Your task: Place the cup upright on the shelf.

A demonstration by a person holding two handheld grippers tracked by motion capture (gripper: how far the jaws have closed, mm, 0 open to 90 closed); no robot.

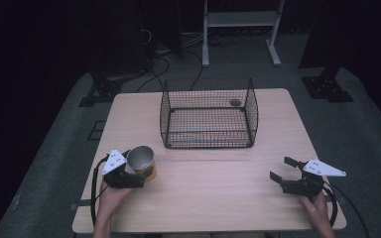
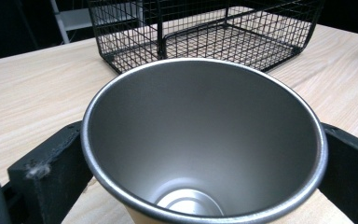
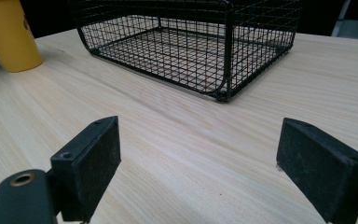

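A yellow cup (image 1: 141, 159) with a silver metal inside stands upright at the table's front left. My left gripper (image 1: 142, 174) is shut on the cup; in the left gripper view its black jaws press both sides of the cup (image 2: 205, 140), whose mouth faces the camera and holds nothing. My right gripper (image 1: 279, 167) hovers low over the front right of the table, open. In the right gripper view nothing lies between the spread jaws of the right gripper (image 3: 198, 158), and the cup (image 3: 10, 35) sits far off at the upper left.
A black wire basket (image 1: 208, 114) stands at the middle back of the wooden table (image 1: 218, 193), with a small dark round thing (image 1: 235, 102) near its back right corner. Bare wood lies between the grippers and the basket (image 3: 186, 46). Cables and stand legs sit on the floor beyond.
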